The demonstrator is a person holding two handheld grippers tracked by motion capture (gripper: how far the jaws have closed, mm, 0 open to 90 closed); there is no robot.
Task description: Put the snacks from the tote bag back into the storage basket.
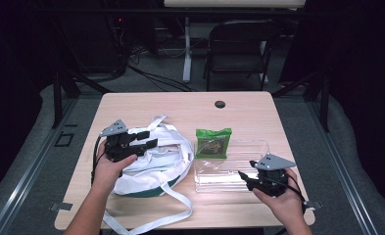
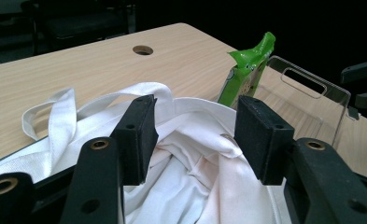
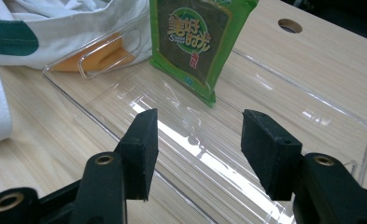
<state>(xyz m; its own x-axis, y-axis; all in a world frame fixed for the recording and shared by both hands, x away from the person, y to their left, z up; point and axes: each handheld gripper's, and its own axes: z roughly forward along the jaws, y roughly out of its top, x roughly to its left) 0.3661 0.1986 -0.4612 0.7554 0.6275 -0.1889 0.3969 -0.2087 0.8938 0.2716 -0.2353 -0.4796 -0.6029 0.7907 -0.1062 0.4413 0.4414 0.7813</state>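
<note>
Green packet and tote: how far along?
Done: nothing visibly packed. The green packet leans at the clear tray's far edge, outside the white tote bag. In hand: nothing; left gripper open over the bag, right gripper open over the tray. Left: apparently everything.

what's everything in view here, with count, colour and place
table: one, light wood, fills the middle of the high view, a round hole near its far edge
cloth bag: one, white with long straps and a dark green patch, crumpled on the table's left half
snack packet: one, green, leaning on the far left edge of the tray
tray: one, clear plastic with cut-out handles, on the table's right half
folding chair: one, dark, on the floor beyond the table
left gripper: one, black with a grey plate, jaws open over the bag
right gripper: one, black with a grey plate, jaws open at the tray's near side
hands: two, one holding each gripper
</note>
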